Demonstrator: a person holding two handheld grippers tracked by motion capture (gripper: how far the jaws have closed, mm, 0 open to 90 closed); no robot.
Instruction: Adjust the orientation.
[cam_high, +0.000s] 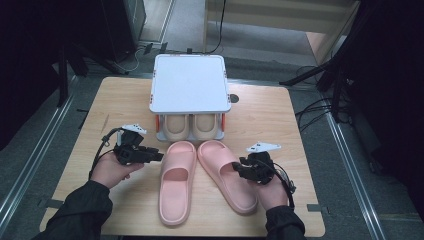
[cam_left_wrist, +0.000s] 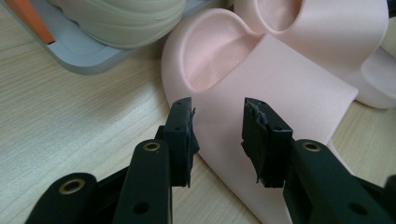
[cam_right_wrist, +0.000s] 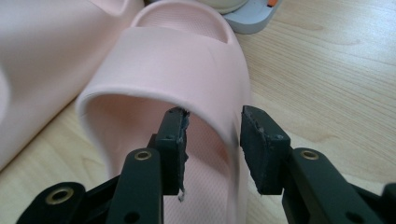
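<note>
Wooden surface carries two pink slippers side by side, toes toward a small white rack sheltering two beige slippers. Left tongs and right tongs flank the pink pair, both released and gripping nothing. Right gripper view reveals the strap edge between its parted jaws, untouched.

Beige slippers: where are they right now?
In the high view the beige slippers sit side by side on the lower shelf of the white rack at the table's middle, just beyond the pink slippers' toes.
</note>
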